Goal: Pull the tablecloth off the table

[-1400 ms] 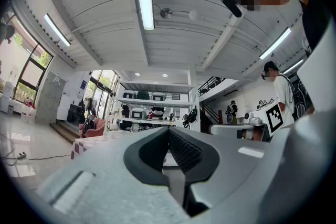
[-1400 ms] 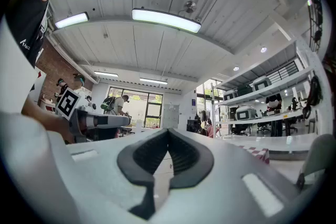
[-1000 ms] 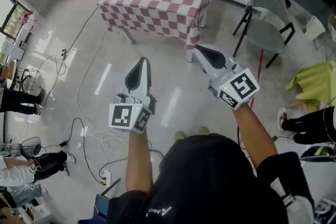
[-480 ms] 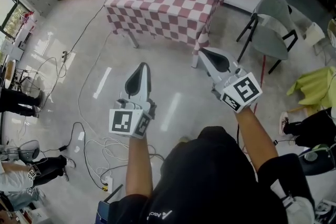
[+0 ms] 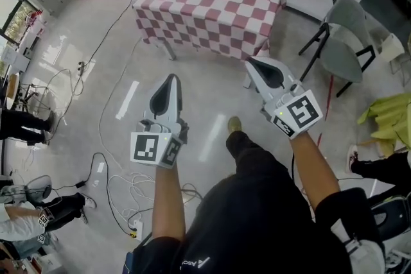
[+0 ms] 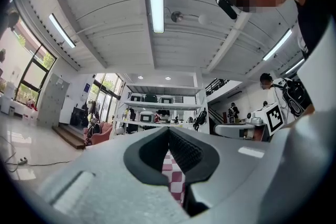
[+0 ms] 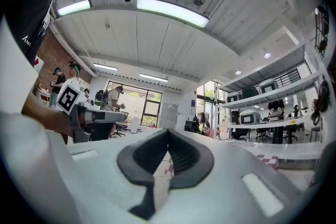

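Left claw (image 5: 171, 77), right claw (image 5: 252, 63) closed; tablecloth (image 5: 215, 0) ahead

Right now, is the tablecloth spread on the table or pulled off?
Spread. The checked tablecloth covers the whole top and drapes over its edges; the left gripper and right gripper are shut, empty, short of it.

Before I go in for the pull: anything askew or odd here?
The checked tablecloth lies flat. Only oddity: loose white cables sprawl on the floor, lower left in the head view, a possible trip risk.
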The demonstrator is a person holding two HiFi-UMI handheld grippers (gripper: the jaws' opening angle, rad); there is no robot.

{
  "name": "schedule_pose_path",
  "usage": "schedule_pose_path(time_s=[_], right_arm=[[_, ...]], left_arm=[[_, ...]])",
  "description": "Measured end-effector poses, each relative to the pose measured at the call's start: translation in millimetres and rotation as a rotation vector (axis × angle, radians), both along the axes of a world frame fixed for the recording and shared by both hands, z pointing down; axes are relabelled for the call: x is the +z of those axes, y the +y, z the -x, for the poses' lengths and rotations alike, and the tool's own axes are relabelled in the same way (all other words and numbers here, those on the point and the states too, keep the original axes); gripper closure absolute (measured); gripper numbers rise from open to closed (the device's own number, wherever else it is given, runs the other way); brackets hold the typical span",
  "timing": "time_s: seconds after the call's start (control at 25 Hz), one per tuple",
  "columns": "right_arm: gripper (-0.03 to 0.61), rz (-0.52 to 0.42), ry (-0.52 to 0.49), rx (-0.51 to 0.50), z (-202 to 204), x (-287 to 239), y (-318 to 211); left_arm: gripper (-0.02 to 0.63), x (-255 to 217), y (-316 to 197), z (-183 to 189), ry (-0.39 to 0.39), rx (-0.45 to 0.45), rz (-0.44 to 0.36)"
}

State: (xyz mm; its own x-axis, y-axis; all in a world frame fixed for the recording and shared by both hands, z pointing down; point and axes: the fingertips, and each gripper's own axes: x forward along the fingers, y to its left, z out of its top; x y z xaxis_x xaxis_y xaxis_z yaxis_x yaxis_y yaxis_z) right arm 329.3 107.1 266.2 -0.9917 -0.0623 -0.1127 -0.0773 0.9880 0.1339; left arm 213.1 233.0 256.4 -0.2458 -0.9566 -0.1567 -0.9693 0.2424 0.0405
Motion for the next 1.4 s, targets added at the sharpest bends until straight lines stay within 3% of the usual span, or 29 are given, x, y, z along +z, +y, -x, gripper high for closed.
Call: schedule_pose_path(time_s=[0.24, 0.72, 1.2, 1.4], right_arm=[[0.578, 0.029, -0.020, 0.008, 78.9, 12.3, -78.6], [0.578, -0.003, 0.007, 0.007, 233.8, 31.3, -264.1], [0.578, 0.007, 0.014, 0.076, 314.6, 47.1, -346.9], [0.578, 0.019, 0.015, 0.161, 372.8, 47.6, -368.5]], left_arm=[[0.603, 6.5, -67.7, 84.2, -0.005, -0.032, 0.028], [0.604, 18.8, -262.4, 237.8, -0.027, -0.016, 0.056], [0.604, 17.2, -370.2, 321.4, -0.057, 0.070, 0.063], [0.604, 25.2, -412.5, 385.2, -0.050, 0.156, 0.060]])
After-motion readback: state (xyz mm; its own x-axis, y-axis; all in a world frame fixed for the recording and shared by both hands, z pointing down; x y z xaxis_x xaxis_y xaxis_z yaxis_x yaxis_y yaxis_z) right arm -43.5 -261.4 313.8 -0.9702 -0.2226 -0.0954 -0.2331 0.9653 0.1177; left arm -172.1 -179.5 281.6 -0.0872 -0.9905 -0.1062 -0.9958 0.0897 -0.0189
